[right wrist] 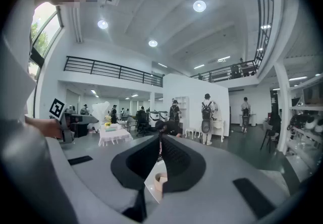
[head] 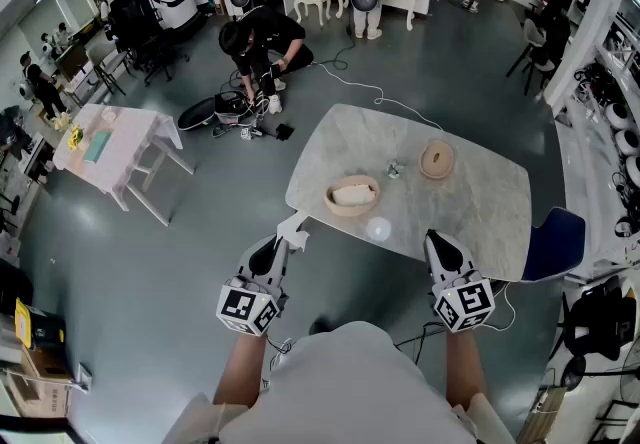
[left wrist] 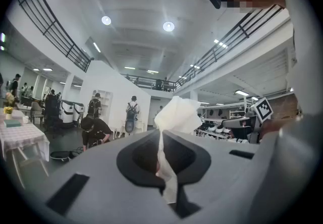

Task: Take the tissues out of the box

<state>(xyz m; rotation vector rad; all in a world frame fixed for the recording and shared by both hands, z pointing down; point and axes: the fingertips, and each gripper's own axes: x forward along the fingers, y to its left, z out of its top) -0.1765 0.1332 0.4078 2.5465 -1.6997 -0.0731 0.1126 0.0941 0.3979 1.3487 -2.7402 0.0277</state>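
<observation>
Head view: a round tissue box point(head: 352, 195), white tissues inside, is set on the counter point(head: 470, 217) toward its 9 o'clock edge. A round lid point(head: 437, 159) lies at the box's 2 o'clock. The left hand-held gripper point(head: 284, 244) is held off the counter at 7 o'clock.

Left gripper view: the jaws are clamped on a white tissue point(left wrist: 176, 114).

Right gripper view: the right hand-held gripper point(right wrist: 160, 143) is closed, with nothing held.

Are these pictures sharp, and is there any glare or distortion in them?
Head view: strong fisheye, the table edges bow. Left gripper view: tissue sharp, ceiling lamps glare white. Right gripper view: dark round vignette, background fairly clear.
</observation>
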